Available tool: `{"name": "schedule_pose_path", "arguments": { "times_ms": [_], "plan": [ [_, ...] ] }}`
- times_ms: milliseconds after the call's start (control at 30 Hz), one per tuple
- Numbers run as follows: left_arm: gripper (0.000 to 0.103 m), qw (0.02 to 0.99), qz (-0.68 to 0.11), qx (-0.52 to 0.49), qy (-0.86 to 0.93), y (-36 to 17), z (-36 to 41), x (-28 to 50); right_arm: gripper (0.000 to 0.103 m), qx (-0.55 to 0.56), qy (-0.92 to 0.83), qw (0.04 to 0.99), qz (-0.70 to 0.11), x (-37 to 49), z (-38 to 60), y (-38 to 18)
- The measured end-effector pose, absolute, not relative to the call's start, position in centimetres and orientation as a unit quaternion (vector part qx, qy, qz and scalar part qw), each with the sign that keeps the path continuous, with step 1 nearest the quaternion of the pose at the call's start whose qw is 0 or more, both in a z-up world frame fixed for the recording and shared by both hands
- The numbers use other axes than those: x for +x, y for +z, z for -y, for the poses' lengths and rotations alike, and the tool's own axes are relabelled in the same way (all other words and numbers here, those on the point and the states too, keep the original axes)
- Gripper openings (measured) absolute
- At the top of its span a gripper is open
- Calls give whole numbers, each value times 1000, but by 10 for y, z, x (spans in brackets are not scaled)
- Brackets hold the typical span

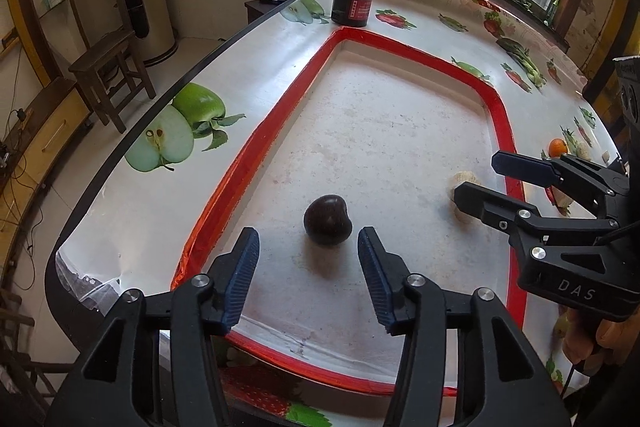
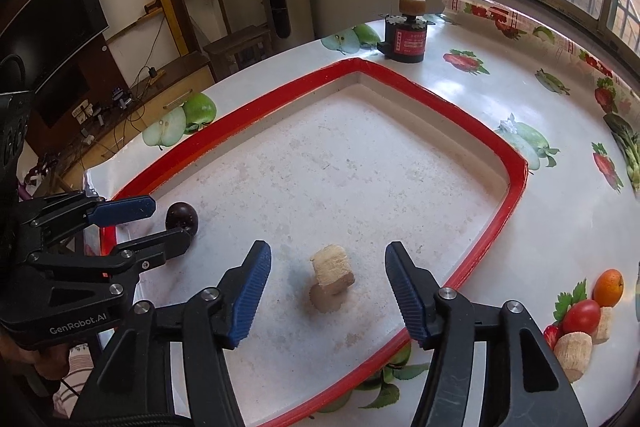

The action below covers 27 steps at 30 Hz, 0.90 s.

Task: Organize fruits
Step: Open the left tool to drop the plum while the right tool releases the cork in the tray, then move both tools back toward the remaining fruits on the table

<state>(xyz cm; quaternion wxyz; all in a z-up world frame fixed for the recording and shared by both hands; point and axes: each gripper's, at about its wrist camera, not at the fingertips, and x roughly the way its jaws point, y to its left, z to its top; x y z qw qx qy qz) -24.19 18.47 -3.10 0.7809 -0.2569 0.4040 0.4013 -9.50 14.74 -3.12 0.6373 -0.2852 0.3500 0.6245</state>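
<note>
A dark purple plum (image 1: 327,219) lies inside the red-bordered white area (image 1: 256,147), just beyond my open left gripper (image 1: 309,247); it also shows in the right wrist view (image 2: 182,217). A pale beige corn chunk (image 2: 333,273) lies just beyond my open right gripper (image 2: 328,291). In the left wrist view the right gripper (image 1: 476,179) straddles that chunk (image 1: 464,181). In the right wrist view the left gripper (image 2: 168,221) is open beside the plum. Both grippers are empty.
An orange (image 2: 608,287), a red tomato (image 2: 582,315) and other corn chunks (image 2: 575,351) sit outside the red border at the right. A black canister with a cork-like top (image 2: 405,39) stands at the far edge. A wooden stool (image 1: 112,75) stands beyond the table's left edge.
</note>
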Motion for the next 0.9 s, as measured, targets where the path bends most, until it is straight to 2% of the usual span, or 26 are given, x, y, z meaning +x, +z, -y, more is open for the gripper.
{"name": "schedule_pose_path", "arguments": {
  "times_ms": [100, 900],
  "plan": [
    [55, 782, -401, -252, 405, -25, -181, -243, 61, -279, 626, 640, -347, -95, -140, -24],
    [55, 805, -393, -225, 384, 1, -141, -223, 65, -230, 602, 686, -337, -51, -52, 16]
  ]
}}
